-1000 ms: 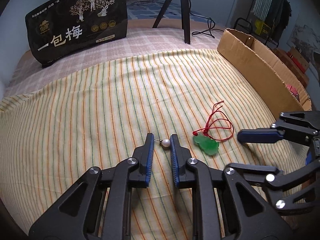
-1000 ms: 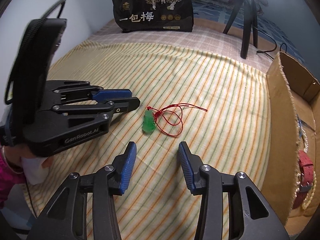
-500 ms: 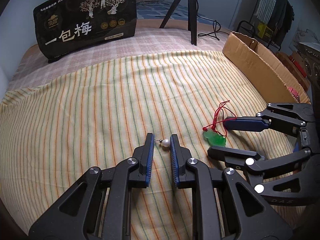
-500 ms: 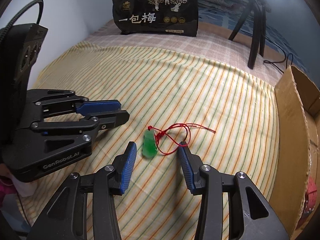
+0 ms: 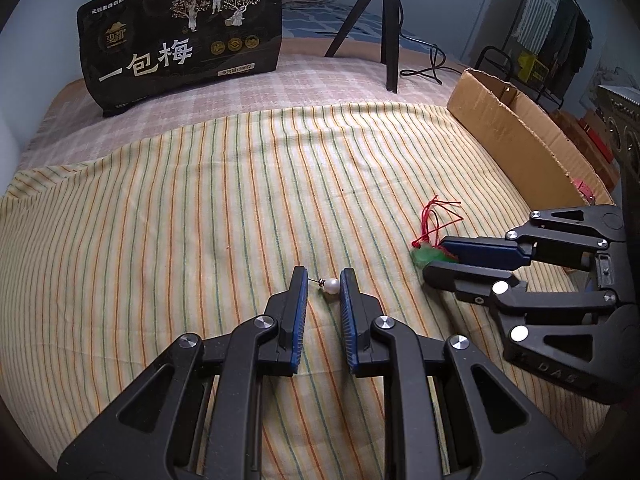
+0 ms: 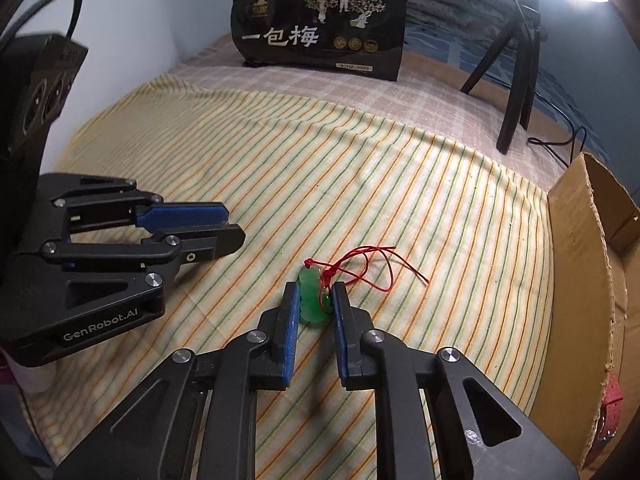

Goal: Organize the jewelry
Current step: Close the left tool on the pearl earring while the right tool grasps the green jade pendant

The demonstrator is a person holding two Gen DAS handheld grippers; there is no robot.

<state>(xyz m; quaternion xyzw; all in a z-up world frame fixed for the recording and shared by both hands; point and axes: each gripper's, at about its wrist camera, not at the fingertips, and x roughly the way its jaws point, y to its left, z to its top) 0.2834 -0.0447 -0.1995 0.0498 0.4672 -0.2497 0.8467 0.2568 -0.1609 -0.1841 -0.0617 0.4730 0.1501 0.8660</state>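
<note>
A green jade pendant on a red cord lies on the striped cloth, between the blue pads of my right gripper, which has closed in on both its sides. It also shows in the left wrist view, partly behind the right gripper. A small pearl earring sits between the tips of my left gripper, touching the right pad, with a gap on the left. The left gripper also shows in the right wrist view.
A cardboard box stands along the right edge; a red item and other jewelry lie inside. A black snack bag and a tripod stand at the back. Striped cloth covers the bed.
My right gripper moved forward to the jade pendant and narrowed around it. My left gripper stays around the pearl earring, about the same width.
</note>
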